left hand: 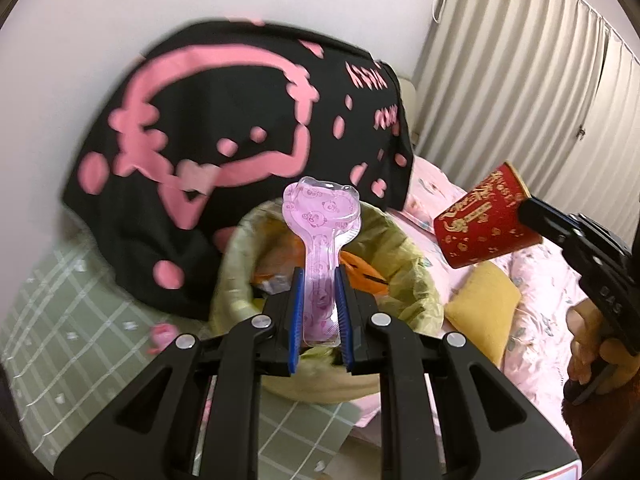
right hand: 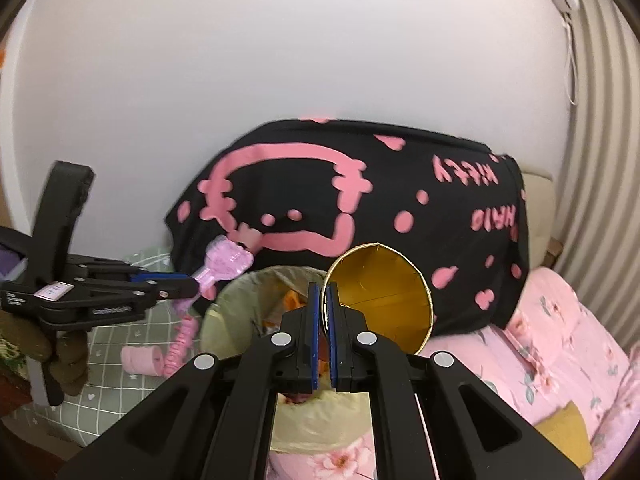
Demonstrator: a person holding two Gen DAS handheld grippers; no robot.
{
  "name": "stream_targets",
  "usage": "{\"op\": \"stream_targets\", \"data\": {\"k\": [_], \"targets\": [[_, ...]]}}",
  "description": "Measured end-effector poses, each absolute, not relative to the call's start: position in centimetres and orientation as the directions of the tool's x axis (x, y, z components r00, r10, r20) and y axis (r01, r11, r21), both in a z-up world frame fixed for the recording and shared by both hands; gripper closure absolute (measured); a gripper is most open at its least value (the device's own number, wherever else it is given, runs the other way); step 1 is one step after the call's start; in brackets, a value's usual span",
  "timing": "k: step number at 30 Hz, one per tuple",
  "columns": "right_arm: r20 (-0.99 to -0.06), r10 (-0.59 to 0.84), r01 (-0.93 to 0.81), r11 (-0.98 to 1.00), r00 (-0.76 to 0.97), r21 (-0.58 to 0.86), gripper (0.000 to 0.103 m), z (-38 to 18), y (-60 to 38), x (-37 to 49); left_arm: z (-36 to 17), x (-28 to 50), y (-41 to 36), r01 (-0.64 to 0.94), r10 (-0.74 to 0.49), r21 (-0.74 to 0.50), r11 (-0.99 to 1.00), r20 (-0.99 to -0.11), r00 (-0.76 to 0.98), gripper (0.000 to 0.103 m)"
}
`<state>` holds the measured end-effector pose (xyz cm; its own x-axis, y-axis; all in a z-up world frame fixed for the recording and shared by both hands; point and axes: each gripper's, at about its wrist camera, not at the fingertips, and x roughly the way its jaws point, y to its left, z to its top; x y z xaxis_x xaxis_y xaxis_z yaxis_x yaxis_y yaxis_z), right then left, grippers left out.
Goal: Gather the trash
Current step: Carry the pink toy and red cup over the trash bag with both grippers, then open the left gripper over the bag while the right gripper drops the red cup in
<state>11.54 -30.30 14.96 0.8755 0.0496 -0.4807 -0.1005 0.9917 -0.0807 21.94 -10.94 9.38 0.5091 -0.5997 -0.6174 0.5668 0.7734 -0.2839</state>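
meanwhile, seen from the left wrist, the left gripper (left hand: 318, 280) is clamping a pink wrapped spoon (left hand: 320, 240) above the lined bin (left hand: 404, 240), likely snagging its rim, while from the right wrist the right gripper (right hand: 323, 300) is pinching a paper cup (right hand: 384, 292) by its lip, liable to slip sideways onto the bedding (right hand: 560, 340).

Right hand-held gripper (right hand: 323, 304) pinches paper cup (right hand: 384, 300) rim above bin (right hand: 240, 300).

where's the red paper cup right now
The red paper cup with gold print is pinched by its rim in the right gripper, right of the lined bin.
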Motion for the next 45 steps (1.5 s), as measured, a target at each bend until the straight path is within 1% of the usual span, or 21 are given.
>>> {"op": "stream_targets", "data": {"k": [6, 8, 9, 12, 14, 19, 25, 31, 34, 38, 40, 41, 43, 45], "targets": [[-0.502, 0.005, -0.047, 0.996, 0.865, -0.070, 0.098, 14.2, -31.9, 11.6, 6.6, 24.8, -14.6, 0.591, -0.626, -0.319, 0.741, -0.648, 0.435, 0.088], [-0.507, -0.003, -0.037, 0.997, 0.862, -0.068, 0.098, 14.1, -32.1, 11.7, 5.9, 25.5, -15.1, 0.587, -0.617, -0.315, 0.746, -0.659, 0.430, 0.079], [-0.510, -0.008, -0.031, 0.997, 0.860, -0.068, 0.098, 13.9, -32.2, 11.8, 5.7, 25.7, -15.1, 0.584, -0.616, -0.318, 0.747, -0.662, 0.427, 0.070], [-0.520, -0.012, -0.023, 0.998, 0.854, -0.060, 0.098, 13.4, -32.2, 12.4, 5.7, 26.1, -14.4, 0.578, -0.624, -0.333, 0.745, -0.655, 0.426, 0.067], [-0.529, -0.009, -0.023, 0.998, 0.848, -0.054, 0.098, 13.0, -31.9, 13.1, 5.9, 26.1, -13.8, 0.570, -0.612, -0.320, 0.757, -0.654, 0.445, 0.064], [-0.544, 0.018, -0.052, 0.998, 0.839, -0.047, 0.098, 12.3, -30.1, 14.8, 5.9, 26.0, -10.6, 0.529, -0.580, -0.311, 0.790, -0.659, 0.479, 0.063], [-0.554, 0.056, -0.090, 0.995, 0.830, -0.034, 0.098, 11.6, -27.2, 17.1, 4.5, 26.4, -6.0, 0.462, -0.532, -0.310, 0.831, -0.684, 0.500, 0.063], [-0.584, 0.127, -0.123, 0.991, 0.802, 0.046, 0.098, 10.1, -24.8, 19.8, 3.3, 26.9, -2.1, 0.401, -0.521, -0.349, 0.847, -0.693, 0.498, 0.063], [-0.598, 0.146, -0.110, 0.989, 0.788, 0.097, 0.097, 8.9, -24.4, 21.0, 2.9, 27.1, -1.0, 0.396, -0.520, -0.352, 0.848, -0.696, 0.495, 0.063], [-0.640, 0.105, -0.044, 0.993, 0.761, 0.110, 0.096, 6.7, -24.5, 21.8, 2.4, 27.4, 0.3, 0.393, -0.519, -0.353, 0.849, -0.696, 0.496, 0.061], [-0.653, 0.079, -0.017, 0.995, 0.754, 0.101, 0.094, 6.0, -24.5, 21.5, 2.1, 27.5, 0.6, 0.394, -0.523, -0.356, 0.847, -0.692, 0.498, 0.057], [-0.661, 0.057, 0.001, 0.996, 0.748, 0.088, 0.093, 5.5, -24.4, 21.3, 1.8, 27.5, 0.9, 0.396, -0.524, -0.356, 0.847, -0.688, 0.502, 0.056], [-0.664, 0.022, 0.028, 0.998, 0.748, 0.064, 0.074, 5.1, -24.3, 20.8, 1.4, 27.4, 1.1, 0.402, -0.524, -0.350, 0.846, -0.684, 0.507, 0.056], [-0.660, 0.003, 0.046, 0.997, 0.751, 0.057, 0.070, 4.9, -24.2, 20.1, 1.0, 27.1, 1.3, 0.408, -0.525, -0.346, 0.845, -0.681, 0.510, 0.056]]}}
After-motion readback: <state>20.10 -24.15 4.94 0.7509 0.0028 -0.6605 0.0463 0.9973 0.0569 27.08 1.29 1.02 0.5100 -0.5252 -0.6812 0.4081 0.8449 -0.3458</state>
